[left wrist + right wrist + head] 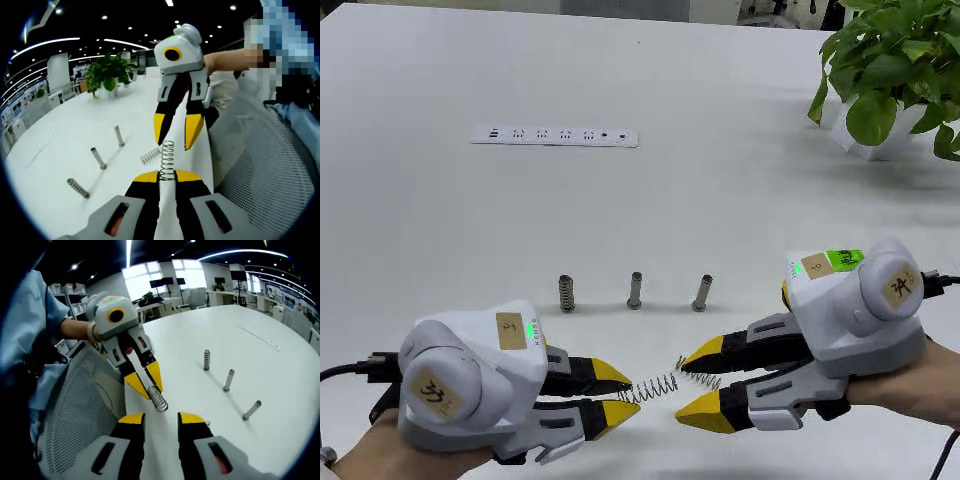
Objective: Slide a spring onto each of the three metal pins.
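Three metal pins stand in a row on the white table. The left pin (566, 293) (206, 360) carries a spring; the middle pin (635, 290) and right pin (702, 292) are bare. My left gripper (623, 393) (167, 176) is shut on one end of a spring (650, 387) (167, 159) that sticks out toward the right gripper. My right gripper (688, 388) (162, 419) faces it, open, its tips on either side of that spring's free end. A second loose spring (702, 376) (150, 155) lies on the table beside the right gripper's far jaw.
A white power strip (555, 135) lies far back on the table. A potted plant (895, 70) stands at the back right corner. A grey mesh chair (265, 165) sits beside the table's near edge.
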Demonstrator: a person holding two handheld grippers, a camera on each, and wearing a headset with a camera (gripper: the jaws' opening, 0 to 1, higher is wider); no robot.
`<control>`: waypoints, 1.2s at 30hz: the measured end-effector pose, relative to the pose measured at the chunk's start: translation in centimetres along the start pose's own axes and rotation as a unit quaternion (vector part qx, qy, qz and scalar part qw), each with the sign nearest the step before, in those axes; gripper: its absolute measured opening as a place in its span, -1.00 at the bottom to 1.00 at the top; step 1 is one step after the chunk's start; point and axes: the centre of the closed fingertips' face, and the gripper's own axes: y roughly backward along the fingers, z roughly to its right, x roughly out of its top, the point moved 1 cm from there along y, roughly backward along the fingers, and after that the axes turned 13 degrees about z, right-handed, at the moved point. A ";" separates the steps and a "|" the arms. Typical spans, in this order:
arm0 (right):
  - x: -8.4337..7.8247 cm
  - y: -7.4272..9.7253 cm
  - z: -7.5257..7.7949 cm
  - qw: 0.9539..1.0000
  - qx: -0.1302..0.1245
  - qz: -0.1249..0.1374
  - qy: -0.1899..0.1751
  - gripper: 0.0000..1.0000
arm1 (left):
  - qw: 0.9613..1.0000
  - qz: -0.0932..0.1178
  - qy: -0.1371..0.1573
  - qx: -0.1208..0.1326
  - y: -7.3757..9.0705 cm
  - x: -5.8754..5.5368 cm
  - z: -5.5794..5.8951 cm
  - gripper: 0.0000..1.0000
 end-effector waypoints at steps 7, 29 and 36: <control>0.2 -0.1 -0.5 1.000 0.015 0.001 -0.003 -0.64 | 1.000 0.001 -0.002 -0.016 -0.3 -0.2 0.5 -0.81; 1.1 0.3 -1.2 0.999 0.017 -0.025 0.037 -0.77 | 1.000 -0.008 0.007 -0.029 -1.4 0.0 1.3 -0.81; 2.3 0.2 -1.5 0.996 0.015 -0.040 0.076 -0.77 | 0.999 -0.008 0.013 -0.030 -2.1 0.3 1.4 -0.82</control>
